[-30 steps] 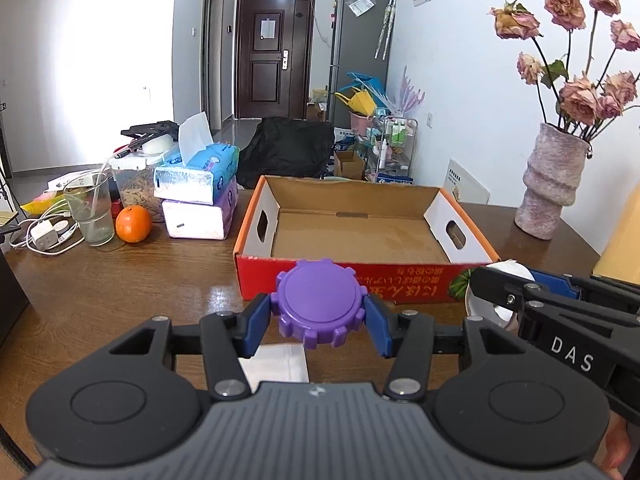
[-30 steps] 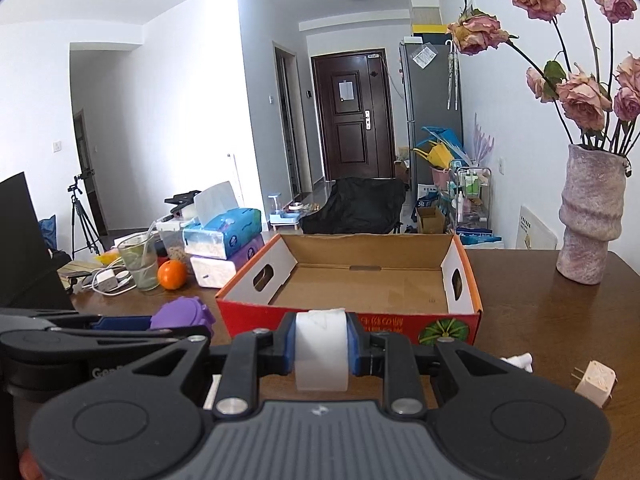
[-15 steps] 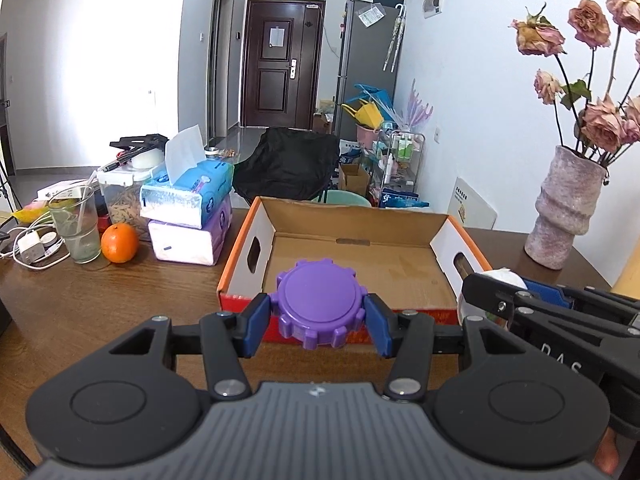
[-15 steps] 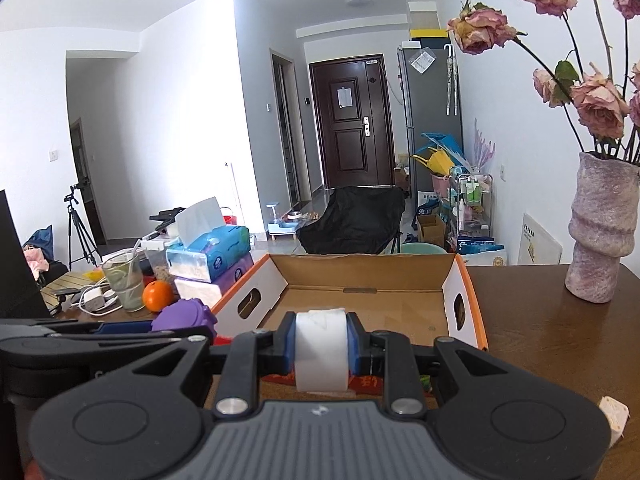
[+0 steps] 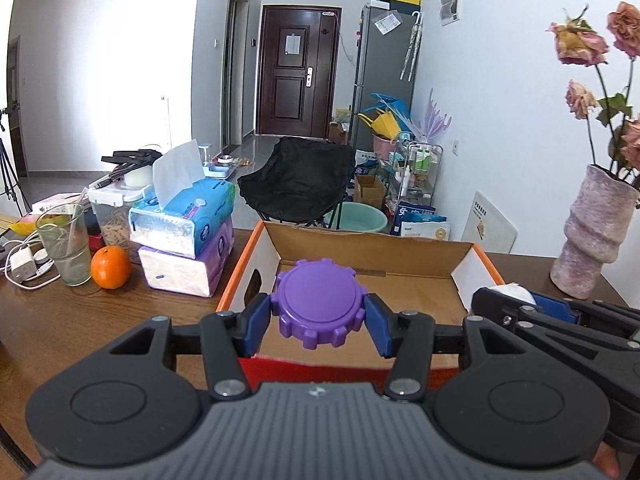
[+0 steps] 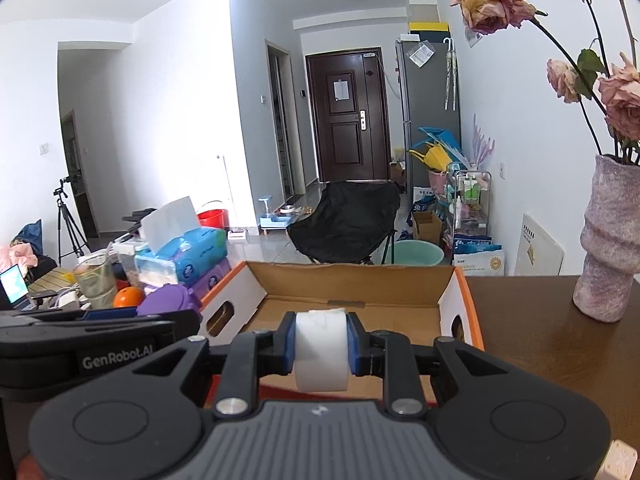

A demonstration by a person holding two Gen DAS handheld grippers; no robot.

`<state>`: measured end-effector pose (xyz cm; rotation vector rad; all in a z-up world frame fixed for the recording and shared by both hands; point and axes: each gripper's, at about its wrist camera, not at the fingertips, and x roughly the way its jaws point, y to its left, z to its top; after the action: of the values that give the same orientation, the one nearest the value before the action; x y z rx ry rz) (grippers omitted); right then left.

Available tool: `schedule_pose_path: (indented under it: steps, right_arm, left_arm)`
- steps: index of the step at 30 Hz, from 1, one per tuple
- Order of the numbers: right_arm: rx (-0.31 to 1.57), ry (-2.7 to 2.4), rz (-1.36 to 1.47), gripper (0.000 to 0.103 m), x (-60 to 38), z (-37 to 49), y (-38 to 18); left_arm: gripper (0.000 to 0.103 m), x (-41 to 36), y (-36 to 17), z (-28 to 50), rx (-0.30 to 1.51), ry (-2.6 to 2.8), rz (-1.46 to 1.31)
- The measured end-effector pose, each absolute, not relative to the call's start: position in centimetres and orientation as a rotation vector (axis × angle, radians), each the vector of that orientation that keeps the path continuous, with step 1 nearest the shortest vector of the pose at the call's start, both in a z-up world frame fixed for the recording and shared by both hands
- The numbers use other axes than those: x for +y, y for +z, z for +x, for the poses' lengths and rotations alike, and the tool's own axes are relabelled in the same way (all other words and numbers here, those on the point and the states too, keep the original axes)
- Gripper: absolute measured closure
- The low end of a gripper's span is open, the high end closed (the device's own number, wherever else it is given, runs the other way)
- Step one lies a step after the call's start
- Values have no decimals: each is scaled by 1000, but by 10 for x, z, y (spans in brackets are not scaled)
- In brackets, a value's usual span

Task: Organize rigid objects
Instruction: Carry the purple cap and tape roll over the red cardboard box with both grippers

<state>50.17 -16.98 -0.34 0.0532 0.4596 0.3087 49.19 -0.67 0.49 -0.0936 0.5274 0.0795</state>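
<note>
Held stock: my left gripper [image 5: 319, 322] pinches purple gear-edged lid [image 5: 319, 303], my right gripper [image 6: 321, 342] pinches white roll [image 6: 321, 350], both lower centre, poised over cardboard box [image 5: 404, 254] for deposit.

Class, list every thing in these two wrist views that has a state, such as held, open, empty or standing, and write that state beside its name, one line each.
Left claw: shut on the purple gear-edged plastic lid.
Right claw: shut on the white tape roll.
Open-topped orange cardboard box: empty as far as visible.
Blue tissue pack: opened, a tissue sticking up, stacked on a purple pack.
Clear drinking glass: upright.
Pink ribbed vase: upright, holding dried roses.
</note>
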Motion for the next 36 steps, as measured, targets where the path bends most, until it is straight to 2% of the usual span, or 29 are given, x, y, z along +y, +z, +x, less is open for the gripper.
schedule_pose_path:
  steps: [21,36]
  right_arm:
    - [498,272,37,79,-173,581,-32]
    - [547,237,52,79,-172,609,-68]
  left_arm:
    - [50,-8,-21,577,580,146,-62]
    - [50,-5,-50,603,628,130,-47]
